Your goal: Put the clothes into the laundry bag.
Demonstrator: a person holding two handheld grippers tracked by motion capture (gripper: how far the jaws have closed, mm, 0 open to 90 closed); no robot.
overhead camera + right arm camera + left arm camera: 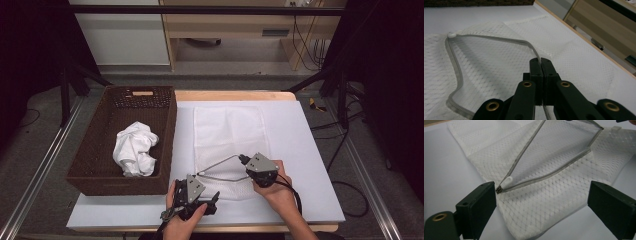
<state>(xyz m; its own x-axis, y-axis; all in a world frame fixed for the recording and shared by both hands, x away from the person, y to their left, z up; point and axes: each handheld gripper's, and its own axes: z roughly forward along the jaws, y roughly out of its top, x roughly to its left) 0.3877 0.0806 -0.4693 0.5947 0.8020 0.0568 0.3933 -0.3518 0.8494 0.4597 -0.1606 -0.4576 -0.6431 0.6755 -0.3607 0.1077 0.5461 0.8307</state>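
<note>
High view: my right claw is clenched on the grey zipper edge of the white mesh bag, lifting that edge off the bag's lower layer so the mouth gapes in a narrow triangle. The bag lies flat on the white counter, near its middle, long side running away from me, its near end between my two hands. My left claw sits at the near edge of the counter, just left of the bag's near corner, and is released.

Left gripper view: both black jaws stand wide apart with nothing between the pads; the bag's mesh spreads on the counter beyond them. The white zipper pull lies at the closed end of the opening, just past the left jaw, not touched by it. From the pull the two zipper tapes diverge, the upper one raised, the lower one resting on the mesh.

Right gripper view: the jaws meet tightly, the zipper tape pinched between their tips. The tape runs off to the pull at far left, then doubles back along the lower lip.

Left of the counter's sheet stands a brown wicker basket, holding a crumpled white cloth. The basket's side touches the counter's left margin; the cloth is well apart from the bag.
</note>
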